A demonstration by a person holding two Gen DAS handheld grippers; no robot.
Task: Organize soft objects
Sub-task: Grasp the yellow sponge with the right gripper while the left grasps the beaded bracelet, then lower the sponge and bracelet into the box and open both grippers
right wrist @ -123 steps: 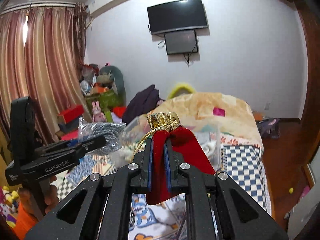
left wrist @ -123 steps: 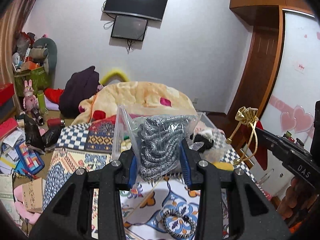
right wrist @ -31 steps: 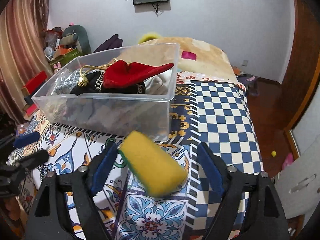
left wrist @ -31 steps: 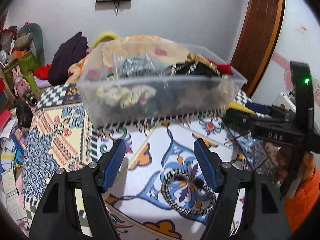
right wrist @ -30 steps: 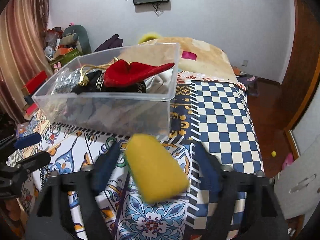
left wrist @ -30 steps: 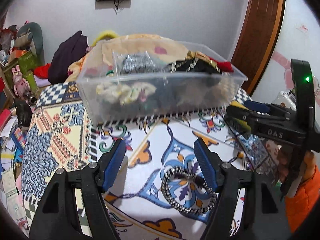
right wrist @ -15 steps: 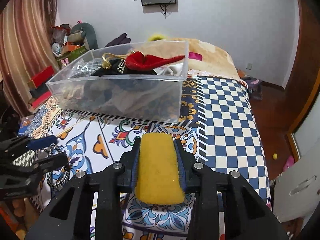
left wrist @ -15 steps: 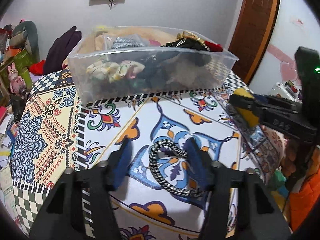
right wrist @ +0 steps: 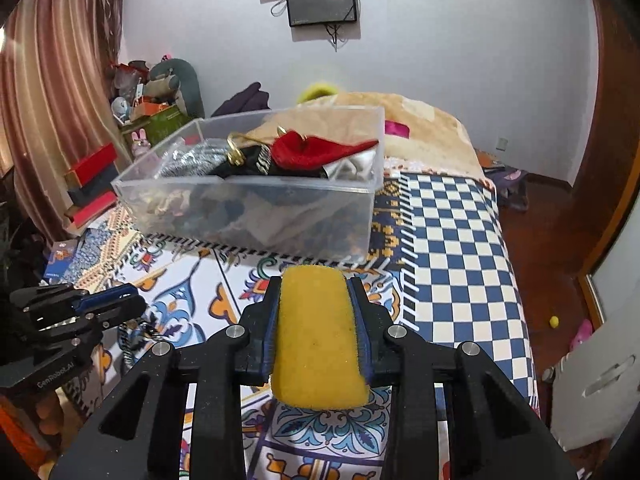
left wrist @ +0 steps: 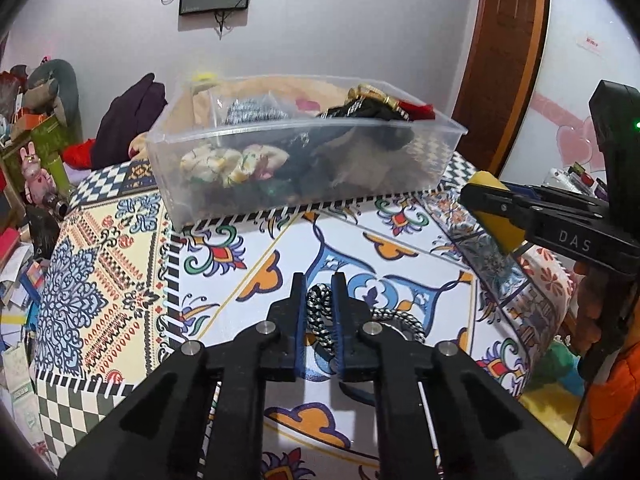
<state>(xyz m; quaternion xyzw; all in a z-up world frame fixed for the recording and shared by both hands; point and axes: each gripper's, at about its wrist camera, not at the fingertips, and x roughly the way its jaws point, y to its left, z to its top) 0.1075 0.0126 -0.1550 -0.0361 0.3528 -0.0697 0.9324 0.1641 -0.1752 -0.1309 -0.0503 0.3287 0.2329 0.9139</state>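
A clear plastic bin (left wrist: 440, 160) full of soft items stands on the patterned bed cover; it also shows in the right wrist view (right wrist: 360, 216), with a red pouch (right wrist: 316, 152) on top. My left gripper (left wrist: 319, 292) is shut on a black-and-white braided rope ring (left wrist: 320, 316) just above the cover, in front of the bin. My right gripper (right wrist: 316, 292) is shut on a yellow sponge (right wrist: 316, 340), held above the cover near the bin's front right corner. The sponge also shows in the left wrist view (left wrist: 496, 216).
The bed cover (left wrist: 100, 280) spreads left and front. A beige blanket (right wrist: 420, 128) lies behind the bin. Clutter, boxes and toys (left wrist: 36, 152) stand at the left of the bed. A wooden door (left wrist: 504, 60) is at the right.
Both grippers dropped their earlier items into the bin, came down and closed: the left on the rope ring, the right on the yellow sponge. Both have since lifted slightly.
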